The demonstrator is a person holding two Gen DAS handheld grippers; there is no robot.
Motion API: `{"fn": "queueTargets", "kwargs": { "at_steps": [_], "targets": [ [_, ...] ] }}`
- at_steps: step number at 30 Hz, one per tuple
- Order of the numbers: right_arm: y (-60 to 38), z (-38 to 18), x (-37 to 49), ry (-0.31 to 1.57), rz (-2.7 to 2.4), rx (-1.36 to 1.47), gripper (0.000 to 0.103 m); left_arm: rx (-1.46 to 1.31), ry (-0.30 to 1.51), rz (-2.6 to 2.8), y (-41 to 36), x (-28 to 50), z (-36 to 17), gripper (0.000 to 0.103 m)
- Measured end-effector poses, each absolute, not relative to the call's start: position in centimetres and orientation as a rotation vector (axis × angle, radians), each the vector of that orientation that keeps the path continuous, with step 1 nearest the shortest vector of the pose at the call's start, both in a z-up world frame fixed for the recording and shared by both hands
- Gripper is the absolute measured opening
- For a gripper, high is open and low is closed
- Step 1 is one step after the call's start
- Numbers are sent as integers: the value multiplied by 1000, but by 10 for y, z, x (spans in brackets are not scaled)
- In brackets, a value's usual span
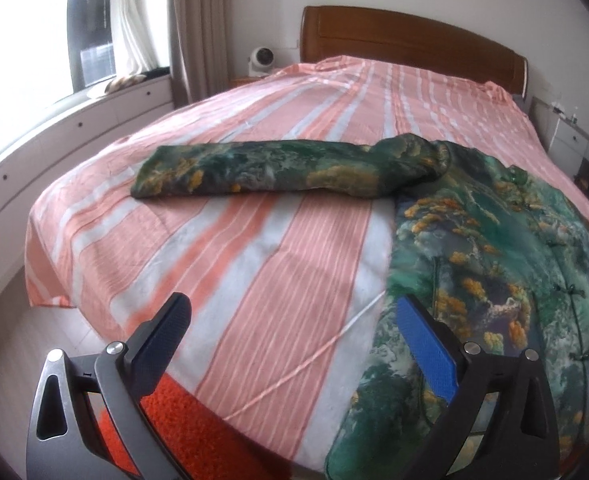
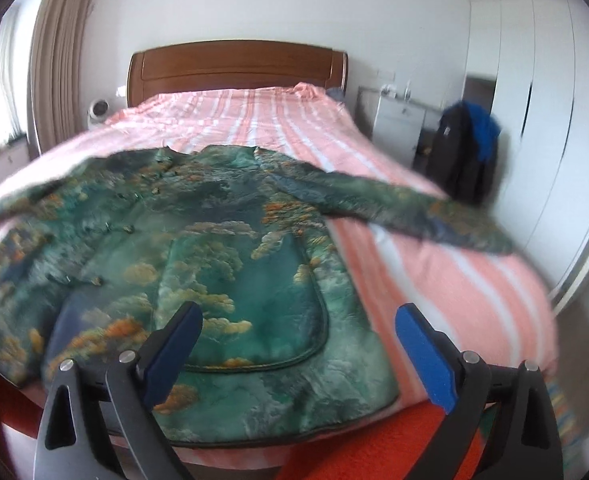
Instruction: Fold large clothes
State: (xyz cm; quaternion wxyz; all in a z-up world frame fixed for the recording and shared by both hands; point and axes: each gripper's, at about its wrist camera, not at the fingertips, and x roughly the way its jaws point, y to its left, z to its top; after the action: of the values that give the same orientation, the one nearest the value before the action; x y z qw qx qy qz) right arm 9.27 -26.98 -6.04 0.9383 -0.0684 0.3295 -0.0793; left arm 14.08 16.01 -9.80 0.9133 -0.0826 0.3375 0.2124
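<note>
Where the headboard stands, striped bedspread carries jacket.

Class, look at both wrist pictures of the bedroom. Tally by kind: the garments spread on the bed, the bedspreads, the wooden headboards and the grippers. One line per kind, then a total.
Jacket, green patterned, spread flat with sleeves out: 1
Striped bedspread: 1
Headboard: 1
Grippers, jaws apart, holding nothing: 2, the left gripper and the right gripper
Total: 5

the jacket lies on the near end of the bed, one sleeve stretched left, the other right. the headboard stands at the far end.
</note>
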Motion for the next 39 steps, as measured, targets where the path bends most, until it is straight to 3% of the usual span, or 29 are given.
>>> {"fn": "queueTargets", "kwargs": {
  "at_steps": [9,18,24,39],
  "targets": [
    [-268,-43,66,531,-84,-130,103,-55,529,510,155,118,-75,102],
    [-278,-36,57,472,-97,-81,103,-23,556,554,152,116,-89,102],
    [-264,-32,52,417,-82,-141,103,99,441,473,119,95,-80,103],
    [-257,-41,62,454,-69,-168,103,-38,511,410,137,104,-85,103]
  ]
}}
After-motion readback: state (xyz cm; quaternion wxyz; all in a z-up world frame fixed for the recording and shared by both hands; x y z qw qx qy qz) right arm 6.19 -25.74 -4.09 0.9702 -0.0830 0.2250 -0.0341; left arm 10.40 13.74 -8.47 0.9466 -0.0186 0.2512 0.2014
